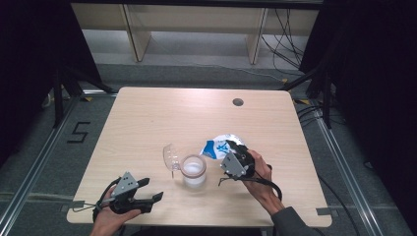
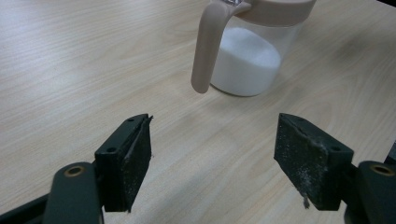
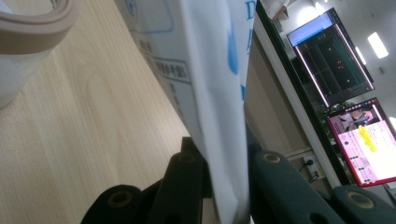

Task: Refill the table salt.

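I see the white-and-blue bag (image 1: pixel 220 146) tilted at the jar's two o'clock. Clear jar (image 1: pixel 193 170), half full of white powder, stands upright, lid (image 1: pixel 169 156) flipped open at ten o'clock.

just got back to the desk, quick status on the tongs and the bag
Right tongs shut on white-and-blue bag, held beside the jar. Left tongs open, empty, near table edge. Jar lid flipped open, white powder inside. Nothing in the way.

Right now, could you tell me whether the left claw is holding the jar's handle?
No, the left claw stands open over bare table, short of the jar's handle.
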`<state>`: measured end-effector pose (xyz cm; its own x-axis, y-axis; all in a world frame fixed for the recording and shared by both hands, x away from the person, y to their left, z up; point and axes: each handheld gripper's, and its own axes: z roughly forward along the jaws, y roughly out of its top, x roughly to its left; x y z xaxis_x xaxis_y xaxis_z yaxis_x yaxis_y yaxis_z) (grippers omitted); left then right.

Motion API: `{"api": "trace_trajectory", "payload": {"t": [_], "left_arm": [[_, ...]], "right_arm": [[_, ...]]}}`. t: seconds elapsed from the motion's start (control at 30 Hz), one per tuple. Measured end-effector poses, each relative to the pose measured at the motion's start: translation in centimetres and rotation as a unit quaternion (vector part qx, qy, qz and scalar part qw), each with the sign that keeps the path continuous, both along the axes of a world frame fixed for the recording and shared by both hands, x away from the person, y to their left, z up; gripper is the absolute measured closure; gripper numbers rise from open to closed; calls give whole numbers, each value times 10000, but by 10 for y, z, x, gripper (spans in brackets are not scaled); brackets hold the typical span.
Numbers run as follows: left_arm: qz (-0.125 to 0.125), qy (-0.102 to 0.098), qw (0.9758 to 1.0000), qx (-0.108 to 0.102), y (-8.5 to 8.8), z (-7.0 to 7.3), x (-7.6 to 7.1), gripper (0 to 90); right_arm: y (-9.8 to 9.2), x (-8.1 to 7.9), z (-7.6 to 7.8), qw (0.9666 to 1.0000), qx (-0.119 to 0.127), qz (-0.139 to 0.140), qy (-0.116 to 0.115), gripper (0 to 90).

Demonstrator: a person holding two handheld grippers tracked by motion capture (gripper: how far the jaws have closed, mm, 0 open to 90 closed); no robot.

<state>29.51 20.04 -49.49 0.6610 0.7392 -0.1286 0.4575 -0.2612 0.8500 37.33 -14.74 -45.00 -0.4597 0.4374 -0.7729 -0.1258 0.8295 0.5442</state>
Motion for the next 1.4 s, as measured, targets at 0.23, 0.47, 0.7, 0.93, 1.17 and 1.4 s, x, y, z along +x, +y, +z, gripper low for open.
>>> {"api": "trace_trajectory", "payload": {"t": [0.23,0.47,0.7,0.93,1.17,1.4], "left_arm": [[1,0,10000,-4,0,0,0,270],[37,29,10000,-40,0,0,0,270],[-7,-15,10000,-10,1,0,0,270],[40,20,10000,-46,0,0,0,270],[16,12,10000,-80,0,0,0,270],[17,8,10000,-81,0,0,0,270]], "right_arm": [[-8,3,4,9989,386,1,272,856],[-20,9,5,9927,968,-8,719,858],[-36,16,5,9788,1671,-59,1184,861],[-55,24,-3,9643,2164,-110,1521,868],[-71,28,-11,9532,2485,-269,1700,874],[-87,37,-17,9419,2833,-352,1770,875]]}}
